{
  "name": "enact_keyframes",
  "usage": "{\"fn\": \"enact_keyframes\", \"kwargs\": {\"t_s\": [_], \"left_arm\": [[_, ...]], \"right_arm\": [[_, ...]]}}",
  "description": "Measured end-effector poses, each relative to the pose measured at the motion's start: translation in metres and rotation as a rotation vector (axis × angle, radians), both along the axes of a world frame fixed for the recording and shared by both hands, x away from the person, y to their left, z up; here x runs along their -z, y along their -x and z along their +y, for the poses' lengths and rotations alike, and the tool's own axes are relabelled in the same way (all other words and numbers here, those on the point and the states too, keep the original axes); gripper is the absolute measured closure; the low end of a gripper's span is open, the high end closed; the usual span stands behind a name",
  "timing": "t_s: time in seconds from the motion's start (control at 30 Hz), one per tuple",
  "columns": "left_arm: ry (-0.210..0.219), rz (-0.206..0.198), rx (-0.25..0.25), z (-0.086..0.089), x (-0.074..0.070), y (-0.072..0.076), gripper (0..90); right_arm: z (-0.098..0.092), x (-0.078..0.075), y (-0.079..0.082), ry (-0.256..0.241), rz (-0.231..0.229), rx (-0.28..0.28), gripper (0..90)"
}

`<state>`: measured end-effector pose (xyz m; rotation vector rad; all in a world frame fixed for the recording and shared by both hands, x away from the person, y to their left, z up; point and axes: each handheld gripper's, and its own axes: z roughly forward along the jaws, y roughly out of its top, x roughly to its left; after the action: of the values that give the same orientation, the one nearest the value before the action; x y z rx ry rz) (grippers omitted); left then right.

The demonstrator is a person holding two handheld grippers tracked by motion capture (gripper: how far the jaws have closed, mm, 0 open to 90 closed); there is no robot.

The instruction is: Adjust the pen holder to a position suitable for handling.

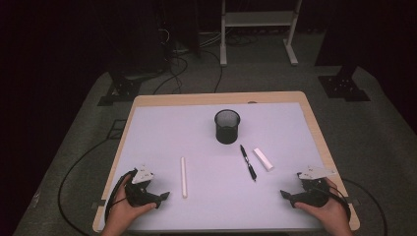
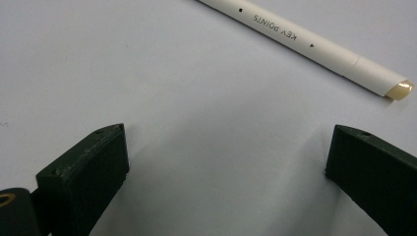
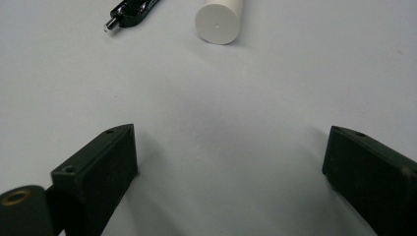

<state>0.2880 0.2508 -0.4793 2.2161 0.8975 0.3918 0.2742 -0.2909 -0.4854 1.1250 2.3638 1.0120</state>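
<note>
The white pen (image 2: pixel 305 42), lying at the upper right of the left gripper view just beyond the empty, wide-open left gripper (image 2: pixel 223 162), is judged light, stiff and slippery, best pinched mid-barrel; the right gripper (image 3: pixel 231 162) is likewise held open.

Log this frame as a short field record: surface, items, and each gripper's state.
surface: table with pale mat
cup: black mesh cup, upright, mid-table
white pen: white pen, lying near left gripper
black pen: black pen, lying beside white tube
left gripper: open, holding nothing
right gripper: right gripper open, holding nothing
</note>
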Motion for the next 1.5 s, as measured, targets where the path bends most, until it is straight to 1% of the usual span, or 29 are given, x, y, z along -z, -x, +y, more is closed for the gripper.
{"fn": "enact_keyframes", "kwargs": {"t_s": [0.3,0.4,0.43,0.5,0.6,0.67,0.73,0.83,0.93,0.97,1.13,1.2,1.27,1.37,1.5], "left_arm": [[0.003,-0.003,-0.001,0.000,0.000,0.000,1.7],[0.003,-0.004,-0.001,0.000,0.000,0.000,1.7],[0.002,-0.004,-0.001,0.000,0.000,0.001,1.7],[0.003,-0.003,-0.001,0.000,0.000,0.000,1.7],[0.003,-0.003,-0.001,0.000,0.000,0.000,1.7],[0.003,-0.003,-0.001,0.000,0.000,0.000,1.7],[0.003,-0.004,-0.001,0.000,0.000,0.000,1.7],[0.003,-0.004,-0.001,0.000,0.000,0.001,1.7],[0.004,-0.004,-0.001,0.000,0.000,0.000,1.7],[0.003,-0.003,-0.001,0.000,0.000,0.000,1.7],[0.003,-0.002,-0.001,0.000,0.000,0.000,1.7],[0.002,-0.003,-0.002,0.000,0.000,0.000,1.7],[0.001,-0.004,-0.001,0.000,0.000,0.000,1.7],[0.000,-0.004,-0.001,0.000,0.000,0.000,1.7],[0.000,-0.002,-0.001,0.000,0.000,0.000,1.7]], "right_arm": [[0.000,-0.001,0.000,-0.004,0.003,0.002,6.7],[0.000,-0.001,0.001,-0.001,0.000,0.004,9.0],[0.001,-0.003,0.002,0.000,0.001,-0.005,15.0],[0.003,-0.004,0.002,0.005,-0.001,-0.008,16.1],[0.004,-0.005,0.001,0.000,0.002,0.000,16.2],[0.004,-0.005,0.000,-0.008,0.003,0.004,16.2],[0.006,-0.007,-0.001,-0.018,-0.005,-0.005,16.2],[0.007,-0.009,-0.002,-0.029,-0.005,-0.009,16.2],[0.008,-0.010,-0.003,-0.037,-0.004,-0.011,16.2],[0.008,-0.011,-0.003,-0.054,0.006,-0.007,16.4],[0.007,-0.013,-0.005,-0.066,0.008,-0.003,16.4],[0.007,-0.016,-0.005,-0.079,-0.002,0.000,16.4],[0.007,-0.017,-0.006,-0.083,-0.007,0.002,16.5],[0.006,-0.018,-0.006,-0.092,-0.006,0.005,16.4],[0.005,-0.022,-0.008,-0.114,-0.019,0.013,16.4]]}}
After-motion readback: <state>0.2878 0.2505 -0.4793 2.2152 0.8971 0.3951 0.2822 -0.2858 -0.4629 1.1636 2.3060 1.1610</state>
